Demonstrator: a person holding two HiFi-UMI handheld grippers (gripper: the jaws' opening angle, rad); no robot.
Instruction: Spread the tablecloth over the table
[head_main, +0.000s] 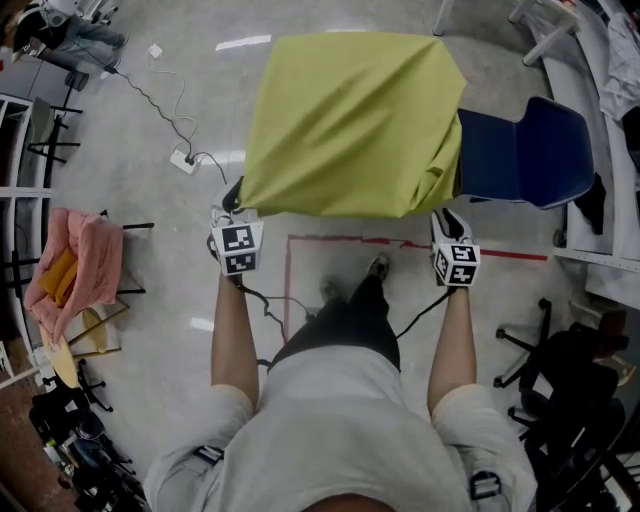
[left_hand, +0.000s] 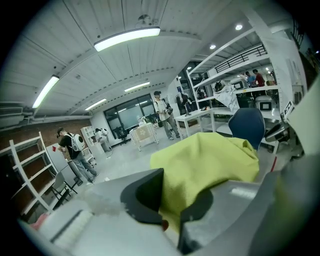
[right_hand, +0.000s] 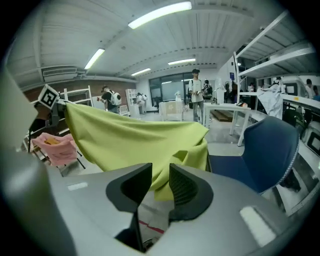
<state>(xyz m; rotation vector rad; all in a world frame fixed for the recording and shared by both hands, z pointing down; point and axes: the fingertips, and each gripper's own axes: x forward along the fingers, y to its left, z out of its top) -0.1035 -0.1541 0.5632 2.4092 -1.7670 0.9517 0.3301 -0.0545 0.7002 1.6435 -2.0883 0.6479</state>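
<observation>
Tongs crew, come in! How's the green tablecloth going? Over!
Left tongs shut on tablecloth, near edge. Right tongs open, cloth corner between them, unpinched. Cloth draped, bunched at right corner. Blue chair close beside that corner.

Bright even light comes from ceiling strips (left_hand: 127, 37), glare spots the floor (head_main: 243, 43), fisheye edges go dark, left gripper (left_hand: 175, 197) blurs close-up.

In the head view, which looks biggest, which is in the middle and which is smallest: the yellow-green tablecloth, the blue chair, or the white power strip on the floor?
1. Yellow-green fabric tablecloth
2. Blue curved-back chair
3. White rectangular power strip, tiny by comparison
</observation>
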